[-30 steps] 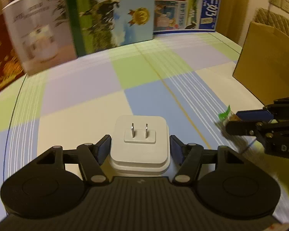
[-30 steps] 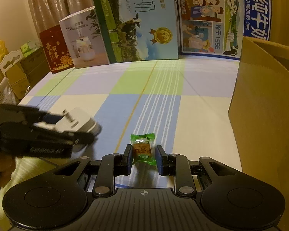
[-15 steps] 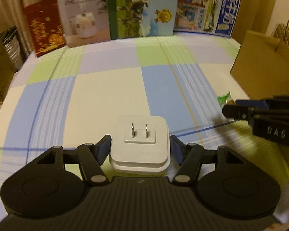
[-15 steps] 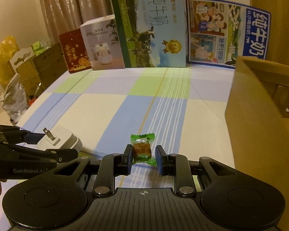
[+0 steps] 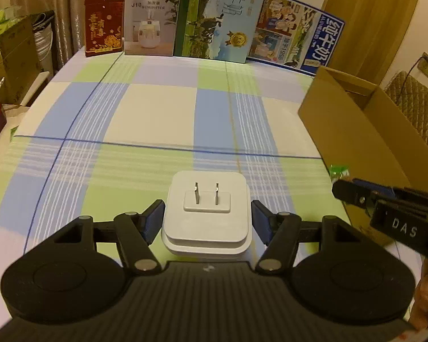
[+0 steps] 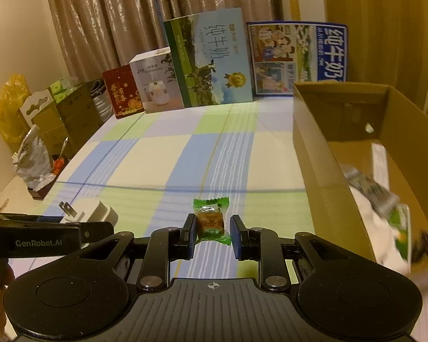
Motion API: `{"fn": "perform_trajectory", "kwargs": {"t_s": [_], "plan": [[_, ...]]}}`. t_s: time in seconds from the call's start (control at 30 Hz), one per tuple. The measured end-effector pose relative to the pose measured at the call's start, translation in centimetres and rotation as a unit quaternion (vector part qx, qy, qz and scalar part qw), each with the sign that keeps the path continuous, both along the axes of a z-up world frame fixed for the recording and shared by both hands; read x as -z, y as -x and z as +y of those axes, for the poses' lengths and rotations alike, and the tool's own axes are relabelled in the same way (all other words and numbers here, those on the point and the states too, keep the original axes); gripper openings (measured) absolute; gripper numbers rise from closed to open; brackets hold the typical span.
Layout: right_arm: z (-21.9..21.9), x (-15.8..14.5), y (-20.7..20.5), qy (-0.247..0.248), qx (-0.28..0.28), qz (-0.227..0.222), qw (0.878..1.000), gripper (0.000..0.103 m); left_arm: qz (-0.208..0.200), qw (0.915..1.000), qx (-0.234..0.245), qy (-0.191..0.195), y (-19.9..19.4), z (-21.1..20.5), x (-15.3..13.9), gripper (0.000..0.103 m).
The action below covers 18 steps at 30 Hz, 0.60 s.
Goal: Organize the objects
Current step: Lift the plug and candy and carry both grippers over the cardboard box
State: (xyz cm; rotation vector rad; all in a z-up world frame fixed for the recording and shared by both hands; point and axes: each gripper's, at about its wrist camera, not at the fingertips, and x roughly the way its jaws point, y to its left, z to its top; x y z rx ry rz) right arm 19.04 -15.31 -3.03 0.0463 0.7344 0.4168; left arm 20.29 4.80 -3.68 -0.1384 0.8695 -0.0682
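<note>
My left gripper (image 5: 207,216) is shut on a white plug adapter (image 5: 206,213), its two metal prongs facing up, held above the checked tablecloth (image 5: 156,119). In the right wrist view my right gripper (image 6: 212,235) is shut on a small candy (image 6: 211,222) in a green wrapper. The adapter (image 6: 95,212) and the left gripper (image 6: 71,232) show at the left of that view. The right gripper (image 5: 385,205) with the candy's green tip (image 5: 338,170) shows at the right of the left wrist view, beside an open cardboard box (image 5: 365,125).
The cardboard box (image 6: 328,154) stands at the table's right side and holds packets and wrappers (image 6: 385,205). Milk cartons (image 6: 214,62), a humidifier box (image 6: 156,82) and a red box (image 6: 122,91) line the far edge. Cartons and bags (image 6: 37,131) crowd the left.
Both grippers have risen and pulled back from the table with their loads, so more of the table shows. The right gripper now looks into the cardboard box.
</note>
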Motion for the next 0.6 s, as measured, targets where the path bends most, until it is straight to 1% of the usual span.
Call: {"fn": "perform_trajectory", "kwargs": {"t_s": [0.1, 0.27, 0.33, 0.47, 0.6], "plan": [[-0.8, -0.7, 2.2, -0.004, 0.005, 0.004, 1.000, 0.022, -0.005, 1.0000, -0.003, 0.003, 2.4, -0.4, -1.0, 0.061], [-2.5, -1.8, 5.2, 0.008, 0.009, 0.012, 1.000, 0.022, -0.016, 0.9996, -0.009, 0.021, 5.8, -1.1, -2.5, 0.061], [-3.4, -2.3, 6.7, 0.015, 0.014, 0.010, 1.000, 0.022, -0.021, 0.9995, -0.007, 0.022, 6.9, -1.5, -3.1, 0.061], [-5.7, -3.2, 9.0, 0.024, 0.035, 0.005, 0.999, 0.022, -0.023, 0.9995, 0.004, 0.022, 9.2, -2.9, -3.6, 0.060], [-8.1, -4.0, 11.0, 0.034, 0.056, -0.001, 0.998, 0.022, -0.023, 0.9989, 0.029, 0.027, 11.0, -5.2, -4.3, 0.060]]}}
